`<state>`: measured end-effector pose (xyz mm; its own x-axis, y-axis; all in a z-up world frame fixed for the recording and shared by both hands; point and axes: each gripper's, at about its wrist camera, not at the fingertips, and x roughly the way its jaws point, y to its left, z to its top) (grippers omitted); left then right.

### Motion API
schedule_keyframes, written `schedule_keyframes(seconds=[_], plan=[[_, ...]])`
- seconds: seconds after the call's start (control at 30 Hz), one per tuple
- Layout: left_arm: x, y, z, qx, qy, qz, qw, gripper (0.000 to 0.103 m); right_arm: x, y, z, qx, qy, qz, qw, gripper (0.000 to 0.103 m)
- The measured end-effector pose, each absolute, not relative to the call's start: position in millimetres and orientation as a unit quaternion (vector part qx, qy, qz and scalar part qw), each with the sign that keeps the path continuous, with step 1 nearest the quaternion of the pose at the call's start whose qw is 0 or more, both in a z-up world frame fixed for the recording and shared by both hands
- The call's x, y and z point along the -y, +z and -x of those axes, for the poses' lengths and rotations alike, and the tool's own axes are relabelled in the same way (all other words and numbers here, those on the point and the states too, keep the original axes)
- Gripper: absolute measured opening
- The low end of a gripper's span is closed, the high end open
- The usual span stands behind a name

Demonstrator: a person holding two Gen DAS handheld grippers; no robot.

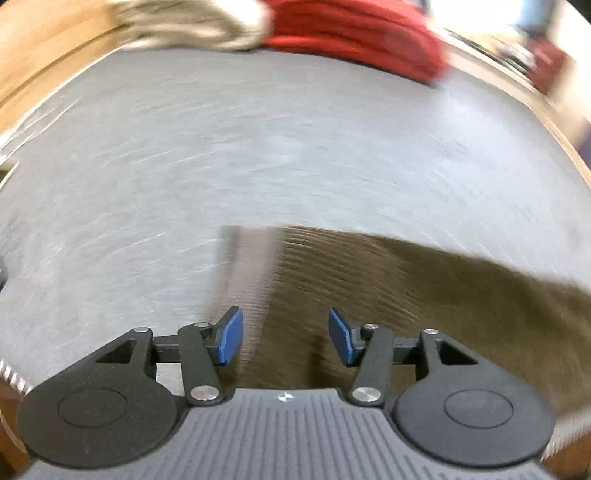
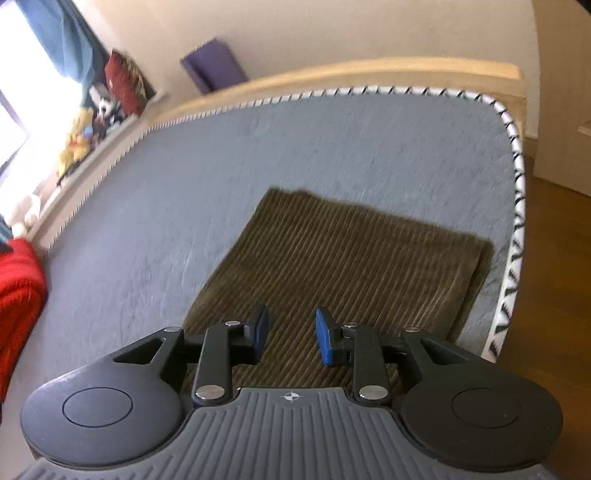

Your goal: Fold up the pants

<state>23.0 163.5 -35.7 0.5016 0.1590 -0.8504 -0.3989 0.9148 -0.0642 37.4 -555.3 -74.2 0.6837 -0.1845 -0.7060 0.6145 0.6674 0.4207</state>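
Note:
Olive-brown corduroy pants lie folded flat in a rectangle on the grey mattress, near its right edge. My right gripper is open and empty, held above the near end of the pants. In the left wrist view the pants fill the lower right, blurred by motion. My left gripper is open and empty, above the left edge of the pants.
A red garment and a beige garment lie at the mattress's far side; the red one also shows in the right wrist view. The mattress has a zigzag-trimmed edge and a wooden frame. Soft toys sit by the window.

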Motion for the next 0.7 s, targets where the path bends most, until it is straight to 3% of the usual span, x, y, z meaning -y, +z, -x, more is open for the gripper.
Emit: schedule_keyframes(seconds=[0.23,0.3,0.37,0.43,0.6,0.67,0.7], plan=[[-212.4,-63.3,-11.8,-0.516,0.204,0.223,0.802,0.058,543.4,-80.9,-42.9,-0.360,-0.230,-0.348,0.835,0.030],[-218.1,-65.2,-8.0,-0.517,0.187,0.247,0.798,0.033,543.7,-84.9,-42.7,-0.369,-0.235,-0.355,0.826,0.030],[-214.8,-61.4,-5.5,-0.515,0.180,0.247,0.801,0.024,544.1,-87.0,-41.1,-0.377,-0.238,-0.358,0.821,0.030],[-215.9,-52.6,4.3,-0.507,0.181,0.251,0.805,0.023,544.2,-88.6,-39.0,-0.384,-0.243,-0.357,0.816,0.030],[-211.3,-66.0,5.7,-0.555,0.188,0.219,0.780,0.028,551.6,-90.1,-29.6,-0.396,-0.275,-0.331,0.811,0.030],[-200.7,-57.3,1.6,-0.543,0.201,0.167,0.798,0.048,557.8,-92.2,-24.8,-0.393,-0.278,-0.341,0.807,0.030],[-194.0,-51.1,0.8,-0.529,0.209,0.142,0.810,0.052,560.0,-92.9,-22.3,-0.391,-0.279,-0.346,0.806,0.030]])
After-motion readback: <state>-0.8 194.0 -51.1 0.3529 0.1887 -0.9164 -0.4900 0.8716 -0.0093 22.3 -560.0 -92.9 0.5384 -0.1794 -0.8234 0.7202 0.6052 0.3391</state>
